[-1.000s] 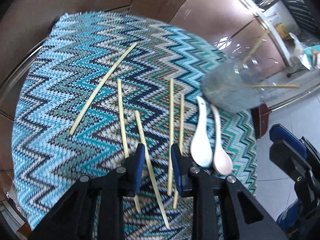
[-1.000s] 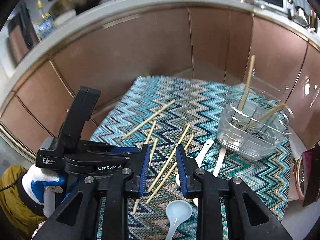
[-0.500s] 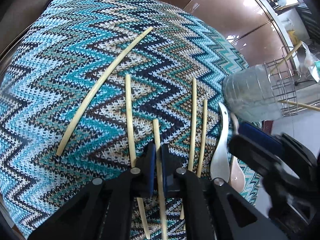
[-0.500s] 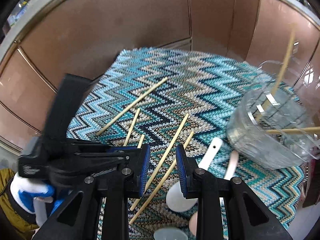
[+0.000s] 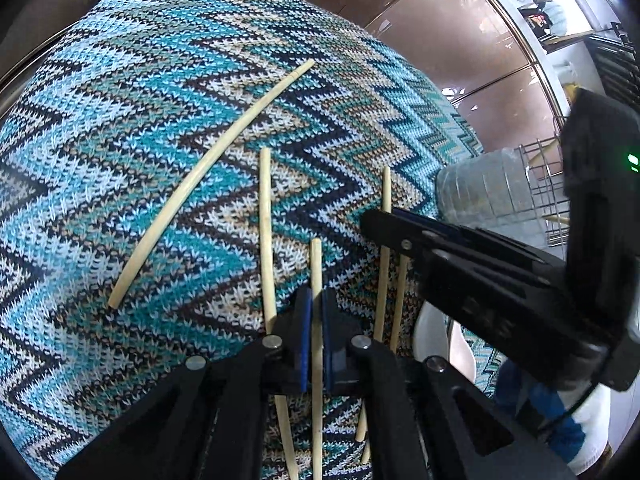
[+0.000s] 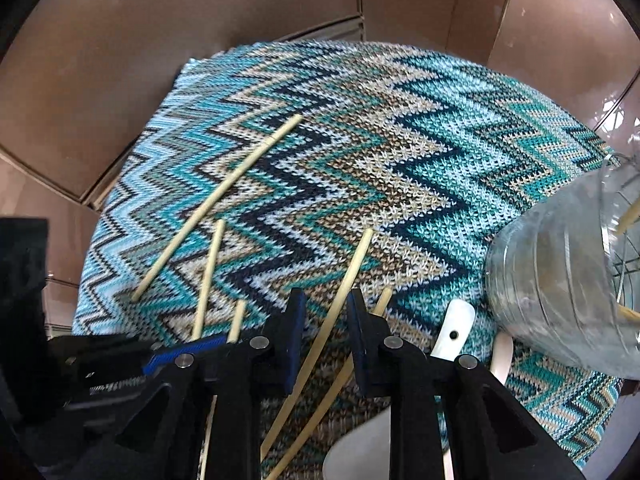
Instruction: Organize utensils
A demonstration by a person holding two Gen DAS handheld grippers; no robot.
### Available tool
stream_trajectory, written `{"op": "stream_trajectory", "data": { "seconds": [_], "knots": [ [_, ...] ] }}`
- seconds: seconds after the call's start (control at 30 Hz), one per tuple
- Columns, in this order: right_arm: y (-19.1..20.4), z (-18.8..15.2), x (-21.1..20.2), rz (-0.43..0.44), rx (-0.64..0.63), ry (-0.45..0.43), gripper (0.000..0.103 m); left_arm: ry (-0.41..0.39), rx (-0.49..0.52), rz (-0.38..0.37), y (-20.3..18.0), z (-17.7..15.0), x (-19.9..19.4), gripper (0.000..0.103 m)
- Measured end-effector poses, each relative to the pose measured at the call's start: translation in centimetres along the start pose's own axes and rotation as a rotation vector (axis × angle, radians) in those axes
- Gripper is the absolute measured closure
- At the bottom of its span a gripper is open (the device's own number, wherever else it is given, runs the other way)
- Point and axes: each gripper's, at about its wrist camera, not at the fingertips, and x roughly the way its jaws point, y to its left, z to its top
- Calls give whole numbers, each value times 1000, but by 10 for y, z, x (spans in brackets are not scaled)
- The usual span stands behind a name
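Several pale wooden chopsticks lie on a blue zigzag knitted mat (image 5: 120, 120). My left gripper (image 5: 316, 312) is shut on one short chopstick (image 5: 316, 264), which runs back between its blue pads. My right gripper (image 6: 326, 316) is low over the mat, and its jaws are closing around another chopstick (image 6: 352, 268) with a gap still showing on each side. A second chopstick (image 6: 385, 296) passes under its right finger. In the left wrist view the right gripper (image 5: 380, 218) reaches in from the right. The left gripper (image 6: 226, 342) sits at the right wrist view's lower left.
A clear plastic container (image 6: 560, 288) holding chopsticks stands at the mat's right edge. A white spoon (image 6: 452, 332) and a second spoon lie just right of my right gripper. A long chopstick (image 5: 208, 172) and another (image 5: 265, 220) lie to the left. Brown cabinet fronts stand behind.
My left gripper came down and shut on the short chopstick. My right gripper dropped toward the mat over the pair of chopsticks, and its jaws narrowed.
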Motion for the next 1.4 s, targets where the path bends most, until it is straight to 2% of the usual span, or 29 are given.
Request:
{"op": "stream_trajectory", "data": {
  "seconds": [0.13,0.17,0.27,0.43,0.57,0.73,0.97,1.1,1.4],
  "knots": [
    [0,1,3,-1,10,-7,87,-5,0,8,4,-4,-1,98],
    [0,1,3,2,12,-10,92,-8,2,17,2,-5,-1,98],
    [0,-3,-6,30,21,-41,94,-25,7,45,-10,-9,0,98],
    [0,-21,-40,71,17,-117,95,-71,16,35,-22,-18,-11,98],
    [1,-42,-74,96,1,-194,95,-133,58,30,-35,-31,-36,98],
    [1,-73,-118,113,-29,-307,96,-212,109,41,-56,-53,-69,98],
    [6,-128,-173,123,-56,-446,97,-356,157,10,-73,-89,-121,98],
    [8,-159,-204,120,-69,-513,98,-449,177,6,-86,-106,-145,98],
    [-5,-222,-256,136,-64,-629,98,-589,214,21,-117,-143,-180,98]
  ]
}}
